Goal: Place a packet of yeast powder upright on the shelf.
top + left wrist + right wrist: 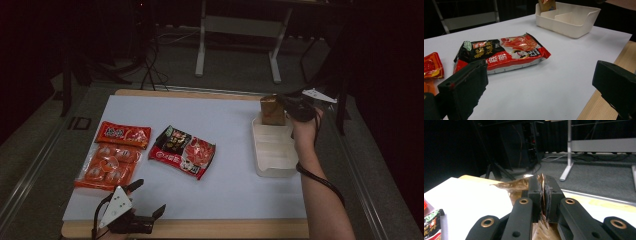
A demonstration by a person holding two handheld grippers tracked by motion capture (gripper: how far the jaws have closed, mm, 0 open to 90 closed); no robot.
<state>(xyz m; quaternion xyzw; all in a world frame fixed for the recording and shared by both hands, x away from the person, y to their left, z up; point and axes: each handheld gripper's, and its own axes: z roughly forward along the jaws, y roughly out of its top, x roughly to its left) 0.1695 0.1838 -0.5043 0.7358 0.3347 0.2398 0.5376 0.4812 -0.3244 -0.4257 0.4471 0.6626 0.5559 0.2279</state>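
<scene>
Right gripper is pinching the top edge of the brown packet, jaws pressed together on the crinkled seal. The packet is hanging just below the jaws, standing upright in the far compartment of the white tray; can't tell whether its bottom is seated. My read: this is the placing step. To do it well: keep the packet vertical, lower until the base is resting on the tray floor, then release and lift straight up so the top edge isn't dragging it over. Left gripper is idling at the near table edge, jaws spread wide, holding nothing; the red-and-black noodle pack is lying flat ahead of it, likely the next pick.
</scene>
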